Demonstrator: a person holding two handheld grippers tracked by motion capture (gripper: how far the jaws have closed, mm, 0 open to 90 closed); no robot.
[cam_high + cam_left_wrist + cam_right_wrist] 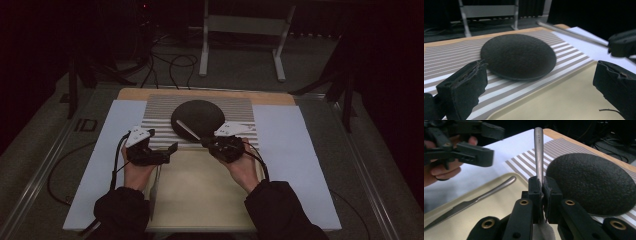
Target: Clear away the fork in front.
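Observation:
My right gripper (207,142) is shut on a metal utensil (538,157) and holds it by the shaft. The handle (187,130) points up and left over the near edge of a round black plate (197,116). The utensil's head is hidden under the jaws. My left gripper (170,152) is open with nothing between its fingers (464,85) and hovers over the left rim of a beige tray (200,200). A table knife (474,200) lies on the tray near its left side. In the left gripper view the plate (519,56) lies just ahead.
The plate rests on a striped placemat (155,120) at the back of the table. White sheets (295,150) flank the tray and mat. Cables (172,67) and a white frame (245,25) lie on the floor beyond the table.

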